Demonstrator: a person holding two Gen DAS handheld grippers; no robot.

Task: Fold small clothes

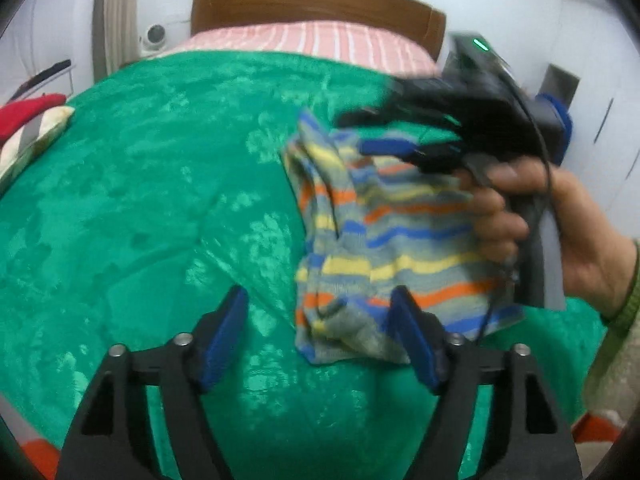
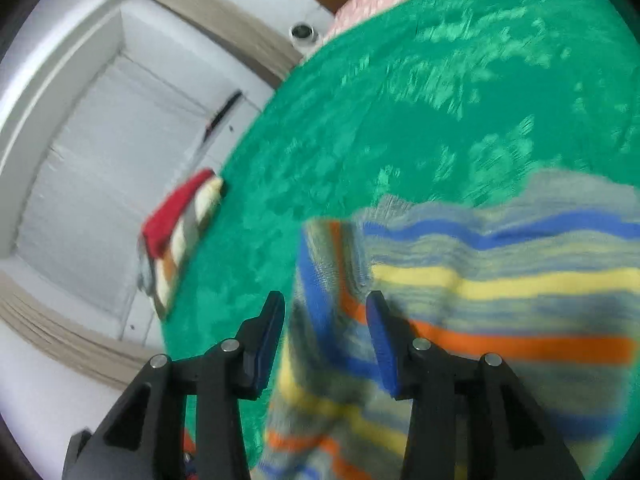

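I see my left hand-held gripper (image 1: 320,312) low over the bed, and its two blue fingers (image 1: 224,336) stand wide apart with nothing between them. The little striped cloth (image 1: 384,236) lies on the green blanket (image 1: 152,184), a bit ahead of this gripper and off to its right. The cloth has grey, blue, yellow and orange stripes, and it looks bunched and folded along its left edge. My gripper's right finger sits in front of the cloth's near bottom corner, but I cannot tell if it touches it.

My right hand-held gripper (image 1: 384,136) comes in from the right, up at the far top edge of the cloth. It is blurry in the left view. My right hand (image 1: 532,224) wraps its handle, just beside the cloth's right edge.

In the right view, my right hand-held gripper (image 2: 326,312) has its blue fingers (image 2: 380,340) parted too. The striped cloth (image 2: 500,292) fills the lower right of that picture, and a fold of it lies in the gap between the fingers. I cannot tell if the fingers touch it, because the picture is smeared.

Near the left edge of the bed lie some other folded clothes (image 1: 28,128), red on top. A pink striped pillow (image 1: 320,44) lies by the brown headboard (image 1: 312,0).
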